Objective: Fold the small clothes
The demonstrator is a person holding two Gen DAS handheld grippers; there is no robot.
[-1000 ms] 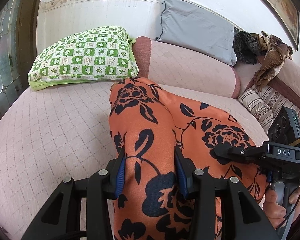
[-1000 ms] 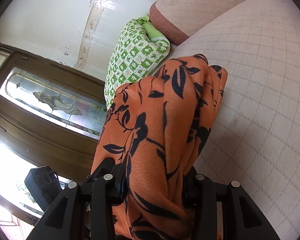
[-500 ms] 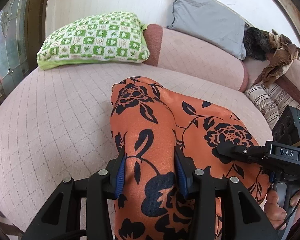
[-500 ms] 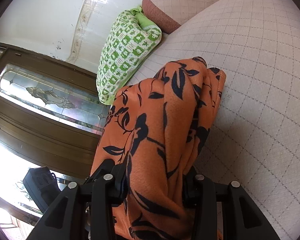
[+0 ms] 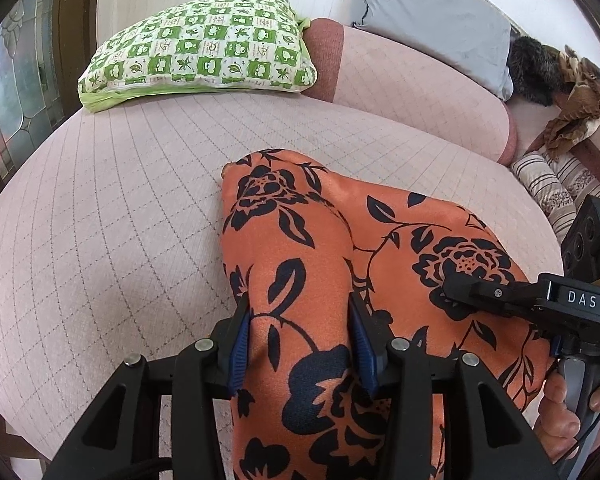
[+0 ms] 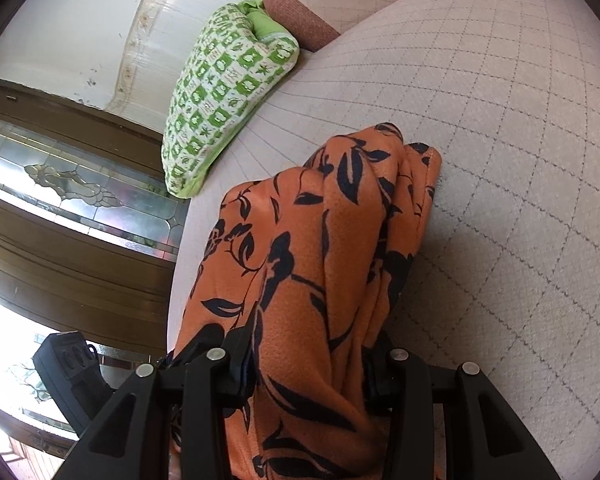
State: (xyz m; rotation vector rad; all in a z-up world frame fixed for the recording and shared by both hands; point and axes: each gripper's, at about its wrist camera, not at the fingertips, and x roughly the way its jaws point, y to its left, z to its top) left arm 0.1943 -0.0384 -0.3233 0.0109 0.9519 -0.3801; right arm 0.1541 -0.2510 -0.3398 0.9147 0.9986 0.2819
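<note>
An orange garment with black flowers (image 5: 320,248) hangs from both grippers, its far end resting on the pink quilted sofa seat (image 5: 120,220). My left gripper (image 5: 300,320) is shut on one bunched edge of the orange garment. My right gripper (image 6: 306,356) is shut on another bunched edge of the same garment (image 6: 324,240). The right gripper also shows in the left wrist view (image 5: 452,296), at the right, a hand on its handle. The fabric hides both grippers' fingertips in part.
A green and white checked pillow (image 5: 204,52) lies at the back left of the seat. A grey pillow (image 5: 432,28) leans on the pink backrest (image 5: 412,88). Brown cloth (image 5: 576,100) and striped fabric (image 5: 552,188) lie at the right. A glazed wooden door (image 6: 60,200) stands on the left.
Both grippers have pulled back and up with the garment. Its far end has slid toward me across the seat, away from the pillow.
</note>
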